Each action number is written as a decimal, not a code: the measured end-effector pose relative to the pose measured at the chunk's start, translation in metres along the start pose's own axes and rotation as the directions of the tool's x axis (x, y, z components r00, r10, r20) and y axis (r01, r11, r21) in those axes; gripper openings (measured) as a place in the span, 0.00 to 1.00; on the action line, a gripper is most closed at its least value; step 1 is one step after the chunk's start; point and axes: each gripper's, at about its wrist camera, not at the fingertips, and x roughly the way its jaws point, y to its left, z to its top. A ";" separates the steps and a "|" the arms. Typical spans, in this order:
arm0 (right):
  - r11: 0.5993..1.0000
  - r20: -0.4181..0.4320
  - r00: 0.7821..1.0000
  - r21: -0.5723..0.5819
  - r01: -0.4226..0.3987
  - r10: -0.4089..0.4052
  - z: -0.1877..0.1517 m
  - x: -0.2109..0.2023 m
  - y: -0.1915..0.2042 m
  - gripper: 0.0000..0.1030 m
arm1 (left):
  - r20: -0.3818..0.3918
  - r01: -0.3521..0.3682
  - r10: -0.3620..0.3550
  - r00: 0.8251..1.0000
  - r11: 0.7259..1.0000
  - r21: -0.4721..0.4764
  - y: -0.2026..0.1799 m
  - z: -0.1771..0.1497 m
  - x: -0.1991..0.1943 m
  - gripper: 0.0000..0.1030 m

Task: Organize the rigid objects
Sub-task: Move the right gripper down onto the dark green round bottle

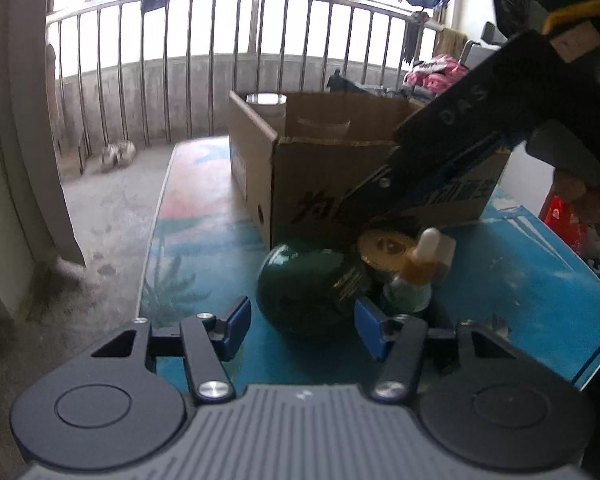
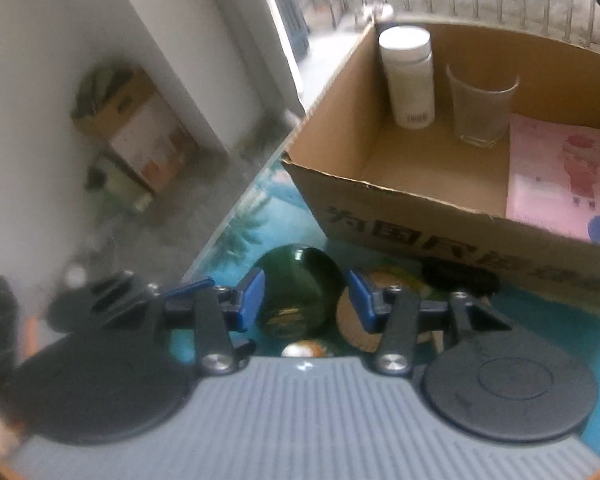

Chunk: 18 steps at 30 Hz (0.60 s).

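Closing on the green bottle lying on the blue table before the box: left gripper spread, pads not touching; right gripper also spread, empty. Centre pads on its body. Beyond, cardboard box holds white bottle, glass, pink packet
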 end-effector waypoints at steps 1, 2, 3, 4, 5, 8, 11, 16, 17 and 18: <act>1.000 -0.025 1.000 -0.013 0.003 -0.004 0.005 0.008 0.002 0.45 | -0.009 0.010 -0.010 1.000 1.000 -0.012 0.002 -0.001 0.003 0.56; 1.000 -0.043 0.999 -0.022 0.005 -0.006 0.008 0.015 0.003 0.45 | -0.015 0.020 -0.020 1.000 1.000 -0.023 0.004 -0.002 0.004 0.56; 1.000 -0.059 0.998 -0.029 0.010 -0.012 0.010 0.020 0.005 0.45 | -0.020 0.033 -0.034 0.999 0.999 -0.038 0.006 -0.002 0.006 0.56; 0.999 -0.071 0.997 -0.039 0.016 -0.019 0.012 0.025 0.007 0.45 | -0.024 0.046 -0.048 0.999 0.998 -0.053 0.009 -0.003 0.007 0.56; 0.998 -0.081 0.996 -0.051 0.027 -0.031 0.016 0.031 0.008 0.45 | -0.027 0.057 -0.058 0.998 0.996 -0.063 0.011 -0.003 0.008 0.56; 0.998 -0.113 0.992 -0.050 0.044 -0.049 0.022 0.043 0.010 0.46 | -0.031 0.063 -0.065 0.997 0.995 -0.071 0.013 -0.006 0.007 0.56; 0.999 -0.123 0.992 -0.036 0.037 -0.041 0.026 0.049 0.010 0.48 | -0.029 0.074 -0.077 0.997 0.994 -0.083 0.015 -0.006 0.009 0.56; 1.000 -0.170 0.985 0.011 -0.010 0.012 0.029 0.059 0.008 0.53 | -0.038 0.097 -0.102 0.994 0.990 -0.106 0.018 -0.007 0.015 0.56; 1.000 -0.172 0.985 0.007 -0.006 0.007 0.028 0.060 0.010 0.54 | -0.042 0.099 -0.104 0.994 0.989 -0.108 0.018 -0.007 0.015 0.56; 1.000 -0.174 0.985 0.000 -0.001 0.001 0.028 0.061 0.012 0.55 | -0.043 0.101 -0.106 0.993 0.989 -0.110 0.017 -0.008 0.015 0.55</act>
